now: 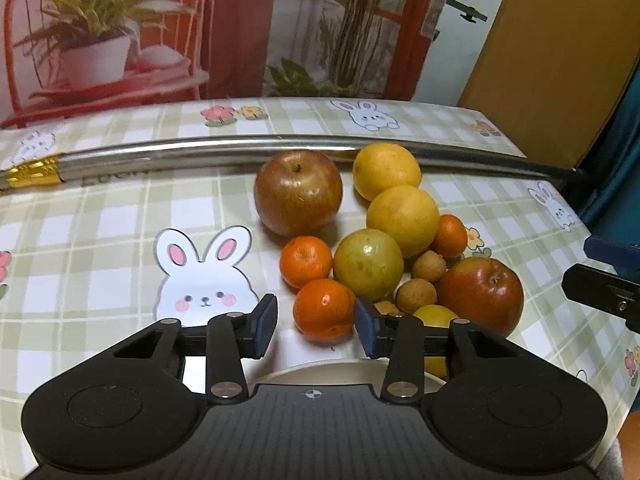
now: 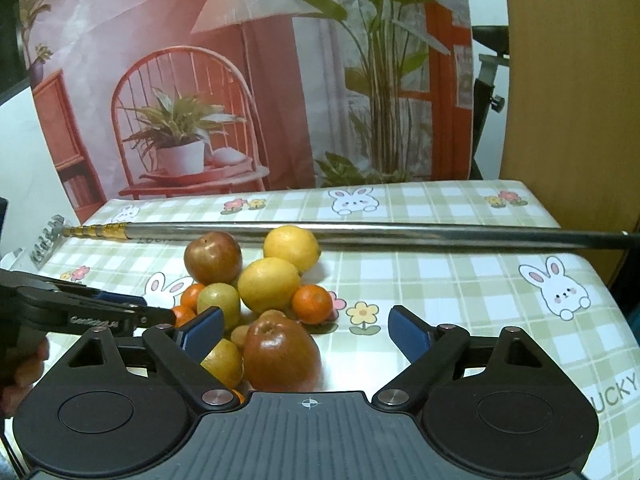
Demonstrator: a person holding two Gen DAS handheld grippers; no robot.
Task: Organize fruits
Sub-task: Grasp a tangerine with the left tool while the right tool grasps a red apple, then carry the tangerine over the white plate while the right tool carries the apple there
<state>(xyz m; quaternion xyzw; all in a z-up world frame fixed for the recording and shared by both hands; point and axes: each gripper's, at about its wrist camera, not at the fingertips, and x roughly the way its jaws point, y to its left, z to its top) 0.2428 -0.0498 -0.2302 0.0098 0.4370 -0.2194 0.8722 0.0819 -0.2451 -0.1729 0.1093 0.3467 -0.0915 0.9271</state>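
- A printed backdrop (image 2: 248, 80) hung behind the counter, showing a red wire chair, a white potted plant and a lamp.
- A green-and-white checked cloth with white rabbits (image 2: 440, 280) covered the counter.
- A plain ochre-brown panel (image 1: 560, 60) stood at the right.

Apples (image 1: 298, 192), lemons (image 1: 402, 214), mandarins (image 1: 306, 261) — heaped, touching, on checked tablecloth (image 1: 100, 216)
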